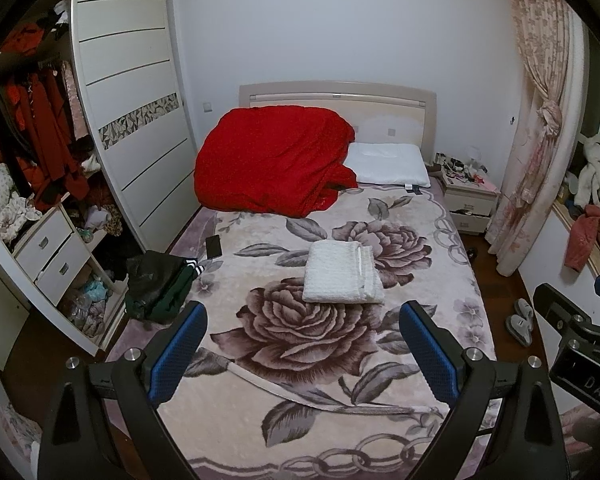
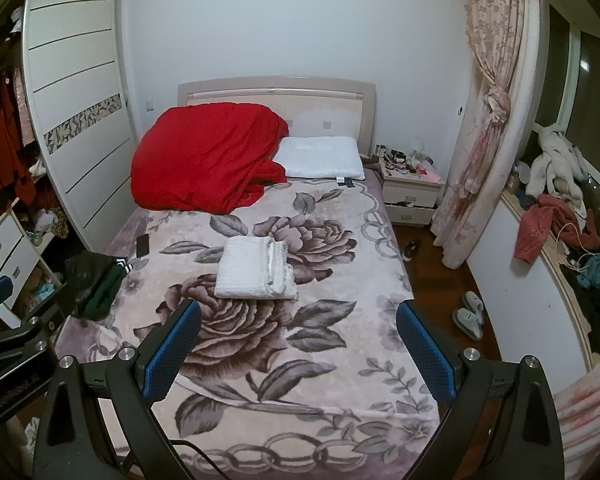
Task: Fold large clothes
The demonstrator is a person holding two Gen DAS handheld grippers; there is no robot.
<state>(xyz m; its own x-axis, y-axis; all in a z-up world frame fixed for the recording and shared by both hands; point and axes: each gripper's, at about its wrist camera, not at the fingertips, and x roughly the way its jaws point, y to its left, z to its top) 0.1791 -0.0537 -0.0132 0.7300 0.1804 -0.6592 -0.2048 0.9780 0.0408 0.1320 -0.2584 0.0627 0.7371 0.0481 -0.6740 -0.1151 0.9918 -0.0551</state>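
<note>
A folded white garment (image 1: 342, 272) lies flat in the middle of the bed (image 1: 440, 312), on the flowered blanket; it also shows in the right wrist view (image 2: 254, 269). A dark green and black garment (image 1: 156, 288) lies crumpled on the bed's left edge, also in the right wrist view (image 2: 96, 284). My left gripper (image 1: 302, 328) is open and empty, held above the foot of the bed, short of the white garment. My right gripper (image 2: 298, 326) is open and empty beside it, at the same height.
A red quilt (image 1: 272, 160) and a white pillow (image 1: 388, 164) lie at the headboard. A phone (image 1: 213, 246) lies near the bed's left edge. An open wardrobe (image 1: 40, 200) stands left, a nightstand (image 1: 470, 196) and curtain (image 1: 540, 120) right, slippers (image 2: 470, 314) on the floor.
</note>
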